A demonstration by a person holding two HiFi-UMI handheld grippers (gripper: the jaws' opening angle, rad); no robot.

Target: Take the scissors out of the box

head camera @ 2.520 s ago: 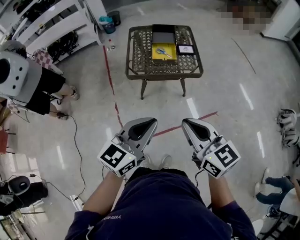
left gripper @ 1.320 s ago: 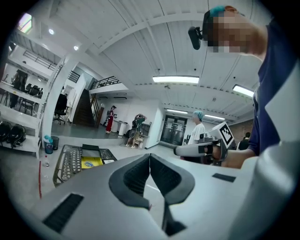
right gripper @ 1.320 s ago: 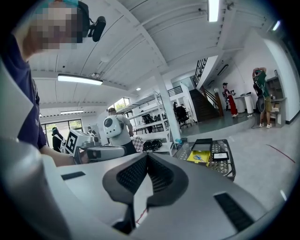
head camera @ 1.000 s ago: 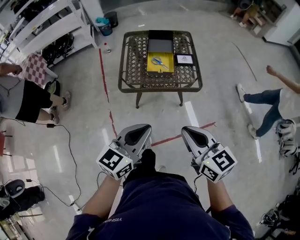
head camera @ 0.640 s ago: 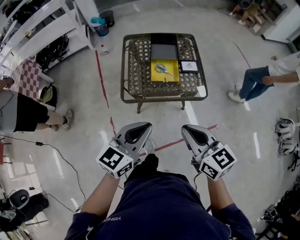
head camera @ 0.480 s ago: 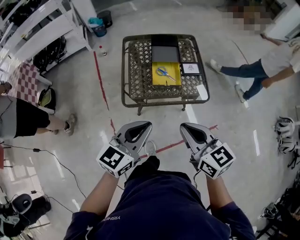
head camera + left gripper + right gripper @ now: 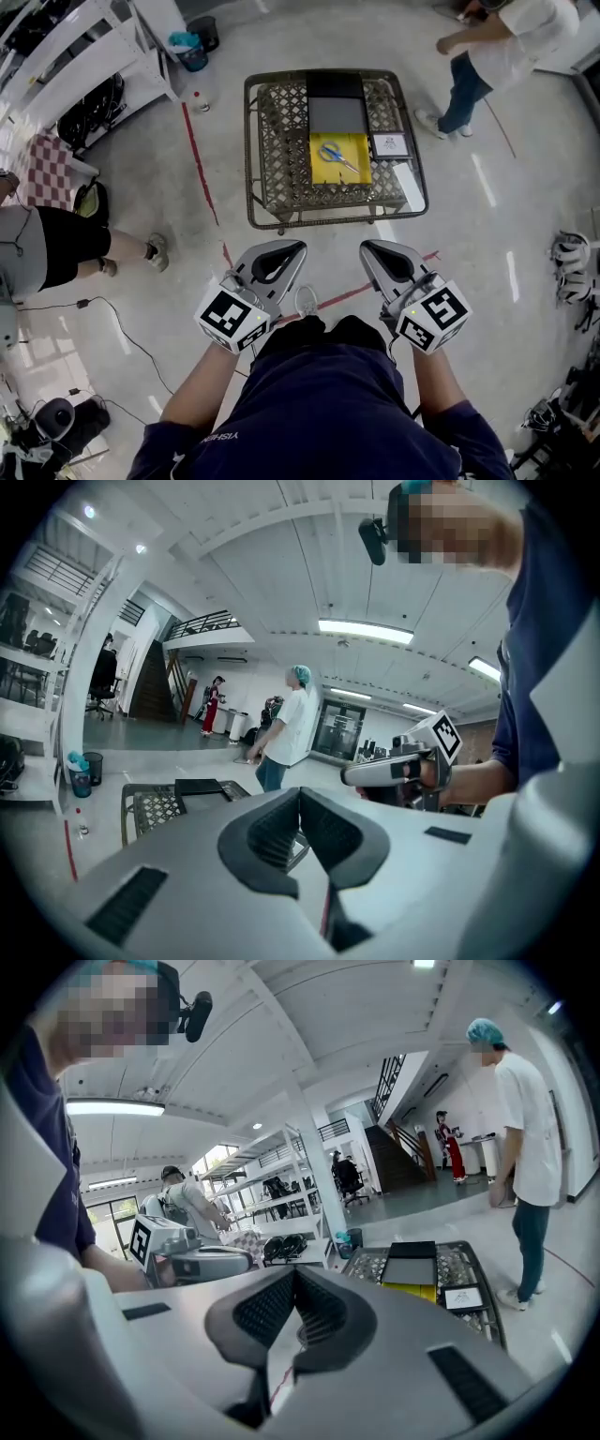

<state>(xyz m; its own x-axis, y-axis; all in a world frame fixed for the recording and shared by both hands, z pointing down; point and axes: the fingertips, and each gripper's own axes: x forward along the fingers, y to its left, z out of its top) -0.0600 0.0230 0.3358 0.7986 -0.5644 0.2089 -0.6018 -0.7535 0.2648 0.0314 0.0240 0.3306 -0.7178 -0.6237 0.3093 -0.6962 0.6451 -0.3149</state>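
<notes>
The blue-handled scissors [image 7: 338, 156] lie in an open yellow box [image 7: 323, 172] on a brown lattice table [image 7: 281, 141], ahead of me in the head view. The box's black lid [image 7: 337, 101] lies just behind it. Both grippers are held at waist height, well short of the table. My left gripper [image 7: 291, 247] is shut with nothing between its jaws, and so is my right gripper [image 7: 373, 247]. The right gripper view shows the table [image 7: 473, 1269] with the yellow box [image 7: 412, 1291] beyond the shut jaws. In the left gripper view, the table [image 7: 150, 803] is at the lower left.
A small framed card [image 7: 389, 143] lies right of the box. A person in a white shirt and jeans [image 7: 492, 42] stands past the table's far right corner. Another person [image 7: 52, 244] stands at the left. White shelves [image 7: 84, 47] fill the upper left. Cables [image 7: 112, 328] cross the floor.
The table has drawn closer and lower in the head view as I walk toward it. The person in white has moved across the top right. Both grippers stay shut.
</notes>
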